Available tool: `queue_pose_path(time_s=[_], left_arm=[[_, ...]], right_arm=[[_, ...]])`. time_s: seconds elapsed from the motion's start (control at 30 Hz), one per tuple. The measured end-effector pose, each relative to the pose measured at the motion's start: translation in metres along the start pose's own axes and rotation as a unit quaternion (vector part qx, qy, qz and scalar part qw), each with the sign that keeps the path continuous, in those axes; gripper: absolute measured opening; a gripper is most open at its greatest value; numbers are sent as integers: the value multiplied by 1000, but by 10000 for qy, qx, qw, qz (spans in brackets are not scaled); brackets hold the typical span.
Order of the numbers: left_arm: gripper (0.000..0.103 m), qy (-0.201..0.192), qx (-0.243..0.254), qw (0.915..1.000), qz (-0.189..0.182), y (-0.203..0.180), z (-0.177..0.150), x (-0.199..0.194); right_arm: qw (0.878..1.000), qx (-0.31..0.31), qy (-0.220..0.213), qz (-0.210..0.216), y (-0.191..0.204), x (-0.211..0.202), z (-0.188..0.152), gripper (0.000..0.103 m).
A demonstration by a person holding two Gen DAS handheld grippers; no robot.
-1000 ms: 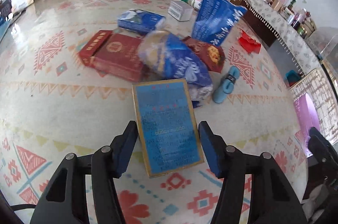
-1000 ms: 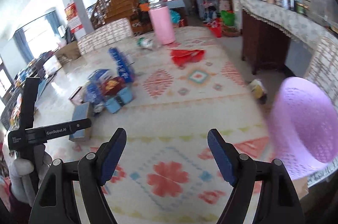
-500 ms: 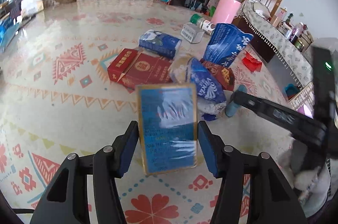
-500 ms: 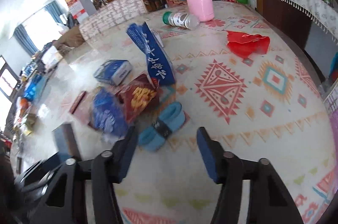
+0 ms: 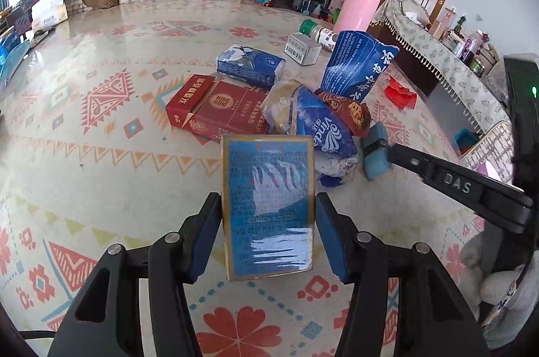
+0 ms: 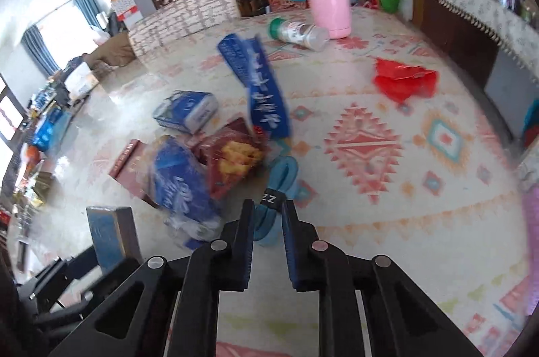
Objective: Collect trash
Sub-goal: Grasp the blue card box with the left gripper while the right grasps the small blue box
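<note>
Two grippers were at work over the patterned table (image 5: 101, 155), and you had both of them loaded. Largest in the pile were the tall blue foil bag (image 5: 357, 67), the red carton (image 5: 215, 111) lying flat and the crumpled blue-and-white tissue pack (image 5: 316, 134), all crowded together mid-table and none of them touched yet. Beside them, your left gripper (image 5: 268, 229) held the blue gold-edged box (image 5: 267, 208) upright between its pads, jaws about half spread, clear of the tablecloth, where a second ago the box lay tilted lower between them. Smallest was the light-blue banded roll (image 6: 274, 188), lying just right of the pile. Your right gripper (image 6: 267, 242) had swung in from the table's near edge, where the purple bin had shown a second before, and its jaws had just been closing: they stood narrow on the roll's near end, at the black band. I judged that as a second piece secured. With both tools full, your next move was probably a carry to the bin, which neither view showed now. The red wrapper (image 6: 404, 80) and the fallen green-capped bottle (image 6: 299, 32) lay well apart, still to collect.
</note>
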State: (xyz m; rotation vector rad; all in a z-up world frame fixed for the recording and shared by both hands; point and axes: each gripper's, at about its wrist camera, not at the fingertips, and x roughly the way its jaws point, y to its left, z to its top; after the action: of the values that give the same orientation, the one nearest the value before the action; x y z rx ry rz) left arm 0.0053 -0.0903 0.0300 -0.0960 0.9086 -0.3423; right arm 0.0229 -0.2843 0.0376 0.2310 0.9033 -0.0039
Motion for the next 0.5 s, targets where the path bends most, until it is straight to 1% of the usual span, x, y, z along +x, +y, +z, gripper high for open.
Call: queue_pose_path(time_s=[0.07,0.1,0.13,0.17,0.23,0.27,0.37,0.47,0.5], left_arm=[[55,-4,-2,10000,14,0,0,0],[55,-1,-1,10000,16,-1,-1,0],[55,11,-2,10000,14,-1,-1,0],[55,16,-1,10000,7,-1,-1,0],[55,25,15,10000,0,-2,-1,1],[55,28,19,10000,1,-2,-1,1],[55,38,-6,10000,-18,-1,-1,2],[55,61,-57,10000,-50,1,-1,3],[55,71,-73,9999,-62,2,-1,4]], right_arm=[[9991,133,5,-406,-13,-6,-3,18],[9989,200,-8,-430,-18,-7,-4,20],[9990,300,-21,-317,-25,-10,-4,29],[9991,406,-48,-99,-31,-12,-4,45],[9986,504,-109,115,-33,-14,-3,59],[9988,455,-112,149,-30,-13,-2,60],[9996,264,-61,59,-17,-3,-1,60],[9996,-17,19,-282,-3,14,-1,60],[9993,-65,40,-359,-2,18,-2,58]])
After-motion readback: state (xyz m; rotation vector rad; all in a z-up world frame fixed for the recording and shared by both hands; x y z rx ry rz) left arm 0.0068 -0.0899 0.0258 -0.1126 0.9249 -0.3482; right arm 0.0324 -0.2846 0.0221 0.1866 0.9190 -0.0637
